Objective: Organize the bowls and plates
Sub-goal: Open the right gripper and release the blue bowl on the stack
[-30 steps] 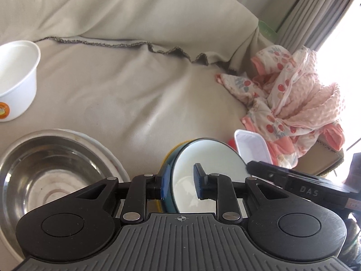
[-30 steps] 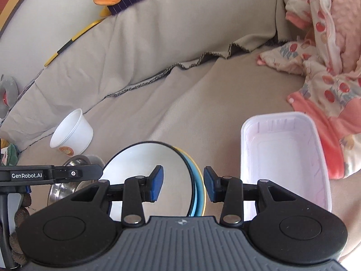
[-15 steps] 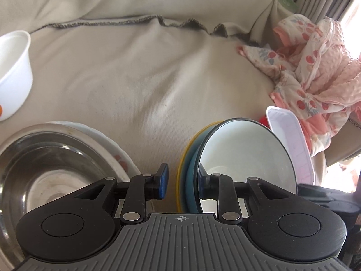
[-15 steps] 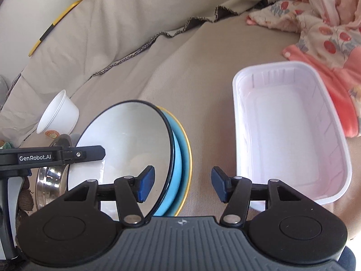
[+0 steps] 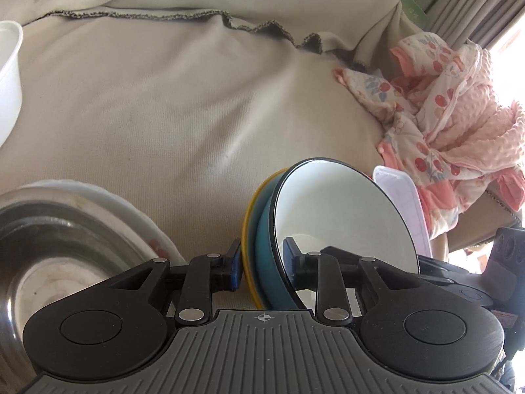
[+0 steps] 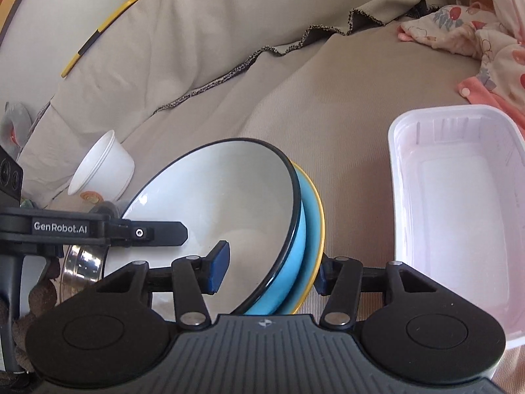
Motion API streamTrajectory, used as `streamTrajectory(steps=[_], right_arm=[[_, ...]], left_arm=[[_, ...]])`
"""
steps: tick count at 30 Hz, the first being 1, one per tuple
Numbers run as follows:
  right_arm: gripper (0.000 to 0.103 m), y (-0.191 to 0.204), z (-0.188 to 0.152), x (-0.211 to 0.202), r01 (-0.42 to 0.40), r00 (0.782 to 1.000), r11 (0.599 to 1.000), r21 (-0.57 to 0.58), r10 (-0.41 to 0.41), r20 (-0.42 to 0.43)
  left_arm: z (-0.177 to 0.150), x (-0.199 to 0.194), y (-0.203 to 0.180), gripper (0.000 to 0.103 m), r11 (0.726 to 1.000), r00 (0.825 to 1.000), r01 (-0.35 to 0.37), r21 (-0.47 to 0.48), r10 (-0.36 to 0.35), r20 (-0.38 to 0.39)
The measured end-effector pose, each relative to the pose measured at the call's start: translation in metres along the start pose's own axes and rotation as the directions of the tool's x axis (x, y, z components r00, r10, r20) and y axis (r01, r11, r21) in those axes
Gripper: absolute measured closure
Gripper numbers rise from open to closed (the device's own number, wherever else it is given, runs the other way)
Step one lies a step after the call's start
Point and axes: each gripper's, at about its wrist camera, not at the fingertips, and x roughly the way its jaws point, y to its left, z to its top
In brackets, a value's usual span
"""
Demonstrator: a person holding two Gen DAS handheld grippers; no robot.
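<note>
Landmark: enamel bowl, white inside, blue outside, dark rim. It stands steeply tilted on edge, with its hollow facing the left gripper's right finger.
Plate: a yellow-rimmed blue plate lies nested flat against the back of the enamel bowl and is tilted with it. The lower edge of the pair is hidden behind the grippers.
Left gripper: jaws clamped across the pair. One blue pad touches the yellow rim behind the enamel bowl and the other rests on its white inner wall.
Right gripper: it straddles the same pair from the opposite side, and its jaws have just been closing with bowl and plate between them. One pad stands in the enamel bowl's hollow and the other is tucked behind the yellow rim. Whether they press, I cannot tell.
Steel bowl: near the enamel bowl, on the plate's side. It sits inside a white plate with a red pattern.
White tub: beyond the steel bowl and well apart from the enamel bowl. It is upright on the seat and leans a little in the right wrist view.
Clear plastic tray: just beside the enamel bowl on the side away from the steel bowl — open side up, nothing in it.
Pink printed clothes: heaped past the tray, farther from the enamel bowl.
Sofa cover: beige cloth under and behind the enamel bowl — its dark hem runs along the backrest fold.
</note>
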Motion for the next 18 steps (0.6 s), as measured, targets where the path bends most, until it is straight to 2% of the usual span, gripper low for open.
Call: streamTrajectory(steps=[6, 13, 18], right_arm=[[0.051, 0.003, 0.003, 0.008, 0.010, 1.000, 1.000, -0.017, -0.010, -0.001], [0.052, 0.005, 0.002, -0.003, 0.043, 0.999, 0.998, -0.035, -0.043, 0.017], [0.039, 0.024, 0.014, -0.035, 0.158, 0.985, 0.979, -0.125, -0.147, 0.095]], left_arm=[[0.010, 0.005, -0.001, 0.075, 1.000, 1.000, -0.028, 0.014, 0.028, 0.015], [0.008, -0.004, 0.011, 0.075, 0.999, 0.999, 0.038, -0.004, -0.038, 0.021], [0.016, -0.039, 0.027, 0.075, 0.995, 0.992, 0.097, 0.009, -0.097, 0.078]])
